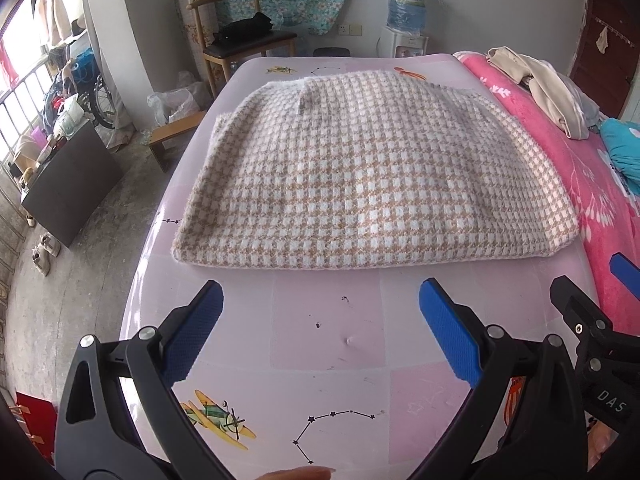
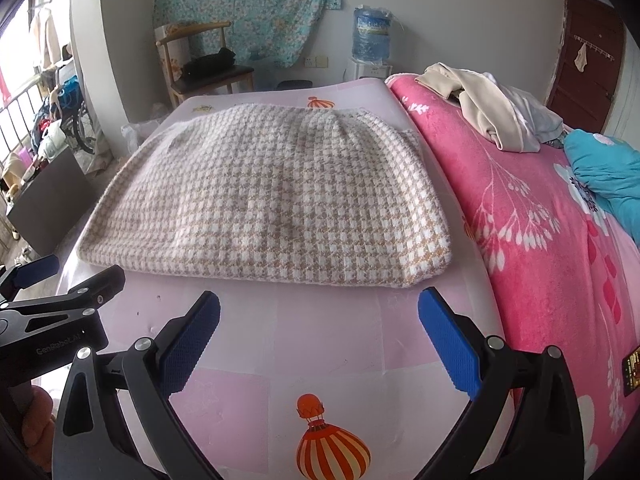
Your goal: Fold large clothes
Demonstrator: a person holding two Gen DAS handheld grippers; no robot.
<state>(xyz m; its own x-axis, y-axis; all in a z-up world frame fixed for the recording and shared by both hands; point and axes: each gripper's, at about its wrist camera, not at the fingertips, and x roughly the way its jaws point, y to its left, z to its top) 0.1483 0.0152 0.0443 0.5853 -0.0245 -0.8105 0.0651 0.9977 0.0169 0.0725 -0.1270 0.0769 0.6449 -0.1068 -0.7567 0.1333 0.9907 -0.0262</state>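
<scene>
You worked in a room with pale walls and a rough grey floor [image 1: 92, 216]. Daylight came through a barred window [image 1: 16, 92] on your left. A wooden chair [image 1: 244, 46] stood by the far wall under a hanging floral cloth [image 2: 256, 4], near a water dispenser [image 1: 406, 20]. A brown door [image 2: 586, 60] was at your right

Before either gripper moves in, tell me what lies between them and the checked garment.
Nothing visible. Only bare pink mat separates the open left gripper and open right gripper from the near edge of the folded checked garment. The beige clothes pile sits aside on the pink blanket.
</scene>
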